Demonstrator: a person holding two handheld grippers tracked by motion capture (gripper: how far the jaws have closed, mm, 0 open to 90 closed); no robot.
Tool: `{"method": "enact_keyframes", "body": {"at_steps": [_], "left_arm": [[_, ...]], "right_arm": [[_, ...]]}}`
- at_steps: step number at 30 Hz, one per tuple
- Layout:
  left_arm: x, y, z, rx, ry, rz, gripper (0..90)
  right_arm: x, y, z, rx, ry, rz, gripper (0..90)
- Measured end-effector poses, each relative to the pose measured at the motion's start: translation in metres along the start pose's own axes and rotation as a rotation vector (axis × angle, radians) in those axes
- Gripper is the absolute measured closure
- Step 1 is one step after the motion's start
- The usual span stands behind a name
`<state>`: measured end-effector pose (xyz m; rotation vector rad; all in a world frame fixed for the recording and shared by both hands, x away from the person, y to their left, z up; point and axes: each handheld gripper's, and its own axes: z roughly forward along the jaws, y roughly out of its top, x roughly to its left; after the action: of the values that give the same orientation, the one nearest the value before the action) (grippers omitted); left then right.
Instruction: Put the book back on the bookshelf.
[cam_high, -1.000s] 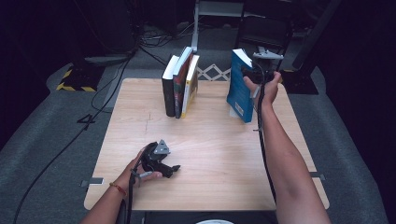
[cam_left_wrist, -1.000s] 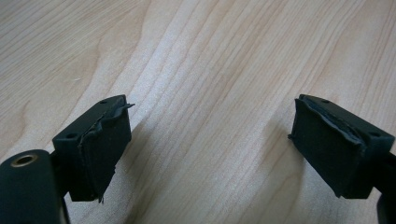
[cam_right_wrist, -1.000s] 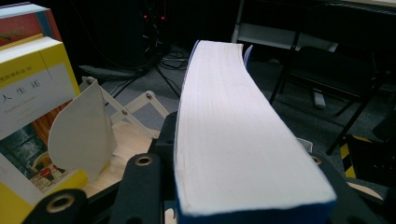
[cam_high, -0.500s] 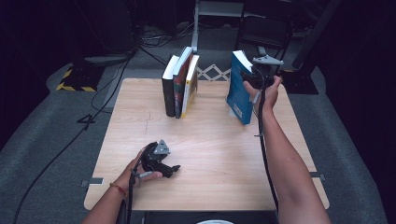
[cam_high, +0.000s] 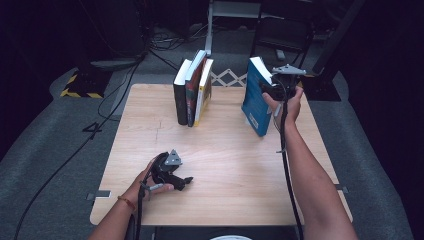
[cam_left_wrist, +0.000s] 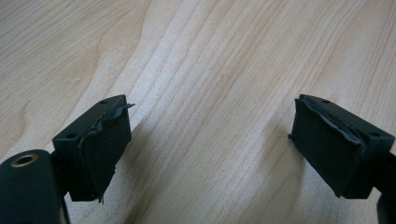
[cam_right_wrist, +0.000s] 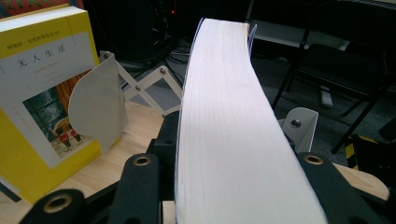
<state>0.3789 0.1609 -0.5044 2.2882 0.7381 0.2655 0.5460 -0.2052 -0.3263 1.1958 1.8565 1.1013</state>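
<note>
A blue book (cam_high: 255, 97) stands tilted at the back right of the wooden table (cam_high: 225, 165). My right gripper (cam_high: 274, 91) is shut on its fore edge. In the right gripper view the white page block (cam_right_wrist: 224, 107) runs up between the two black jaws of that gripper (cam_right_wrist: 229, 158). My left gripper (cam_high: 181, 183) lies near the front left of the table. Its jaws stand open over bare wood, with nothing between the pads (cam_left_wrist: 100, 149).
Three books (cam_high: 192, 92) stand leaning together at the back centre, the nearest one yellow (cam_right_wrist: 42, 93). A white expanding bookend (cam_right_wrist: 100, 107) sits between them and the blue book. Dark chairs, cables and floor lie beyond the table's far edge.
The right hand has shifted slightly with the blue book still gripped. The left gripper has stayed where it was.
</note>
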Motion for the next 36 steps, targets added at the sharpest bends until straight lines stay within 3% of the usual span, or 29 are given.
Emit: {"method": "enact_keyframes", "body": {"at_steps": [36], "left_arm": [[0.0, 0.0, 0.0, 0.0, 0.001, 0.0, 12.3]], "right_arm": [[-0.002, -0.008, -0.014, 0.062, 0.038, -0.064, 57.7]]}}
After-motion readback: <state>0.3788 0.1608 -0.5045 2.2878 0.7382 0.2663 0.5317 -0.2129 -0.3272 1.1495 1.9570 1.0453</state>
